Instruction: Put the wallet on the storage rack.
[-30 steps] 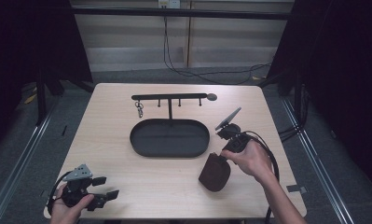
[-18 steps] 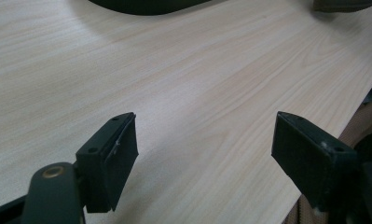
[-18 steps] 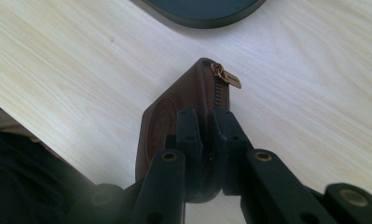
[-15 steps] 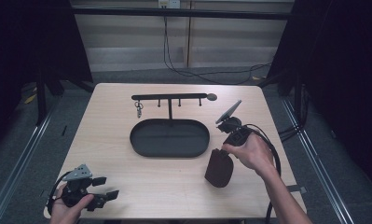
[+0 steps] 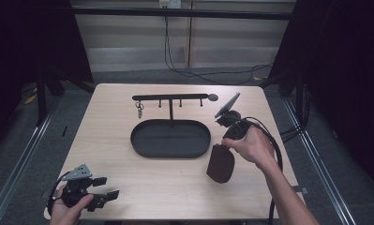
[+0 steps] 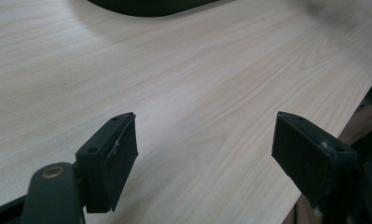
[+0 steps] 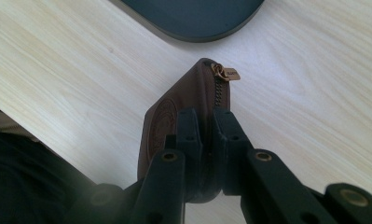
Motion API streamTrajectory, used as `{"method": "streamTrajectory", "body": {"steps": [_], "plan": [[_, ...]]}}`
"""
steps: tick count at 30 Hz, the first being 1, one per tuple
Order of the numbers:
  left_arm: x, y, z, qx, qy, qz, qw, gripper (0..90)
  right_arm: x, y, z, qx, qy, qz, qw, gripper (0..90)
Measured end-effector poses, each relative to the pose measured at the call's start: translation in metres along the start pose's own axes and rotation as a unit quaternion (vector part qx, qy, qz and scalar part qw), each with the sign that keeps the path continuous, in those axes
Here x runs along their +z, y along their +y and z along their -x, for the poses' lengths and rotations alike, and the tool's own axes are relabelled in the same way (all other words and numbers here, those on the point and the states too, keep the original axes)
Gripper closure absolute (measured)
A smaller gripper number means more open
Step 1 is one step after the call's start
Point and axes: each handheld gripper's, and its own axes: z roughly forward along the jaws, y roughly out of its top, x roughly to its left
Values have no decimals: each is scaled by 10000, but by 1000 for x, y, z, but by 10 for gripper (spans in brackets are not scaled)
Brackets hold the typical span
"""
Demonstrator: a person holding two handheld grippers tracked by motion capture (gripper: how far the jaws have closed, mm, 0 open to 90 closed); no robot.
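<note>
Pinching the zipped edge of a brown leather wallet (image 7: 174, 126), the right hand-held gripper (image 7: 203, 135) carries it on edge just right of the dark oval tray (image 5: 170, 138), probably so it clears the surface (image 5: 128, 187). Near-left of that tray, the left hand-held gripper (image 5: 107, 187) waits, jaws spread and empty.
</note>
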Motion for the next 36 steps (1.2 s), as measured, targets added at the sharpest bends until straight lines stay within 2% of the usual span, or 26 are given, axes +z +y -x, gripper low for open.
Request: {"method": "streamTrajectory", "body": {"steps": [6,14,16,23,28,36], "plan": [[3,0,0,-26,6,-51,10000,207,-5,5,4,48,78,128,9999,822],[3,0,-1,-46,-8,-89,9999,185,-13,8,8,93,41,250,9996,822],[3,0,-1,-66,-69,-79,9999,159,-14,9,8,125,37,284,9995,822],[2,-1,-1,-44,-136,-55,9999,160,-17,11,9,162,37,368,9992,822],[3,0,-1,-67,-92,-78,9999,160,-25,19,9,133,42,361,9993,822],[2,0,0,-41,-57,-74,9999,161,-26,29,8,115,72,454,9989,822]]}}
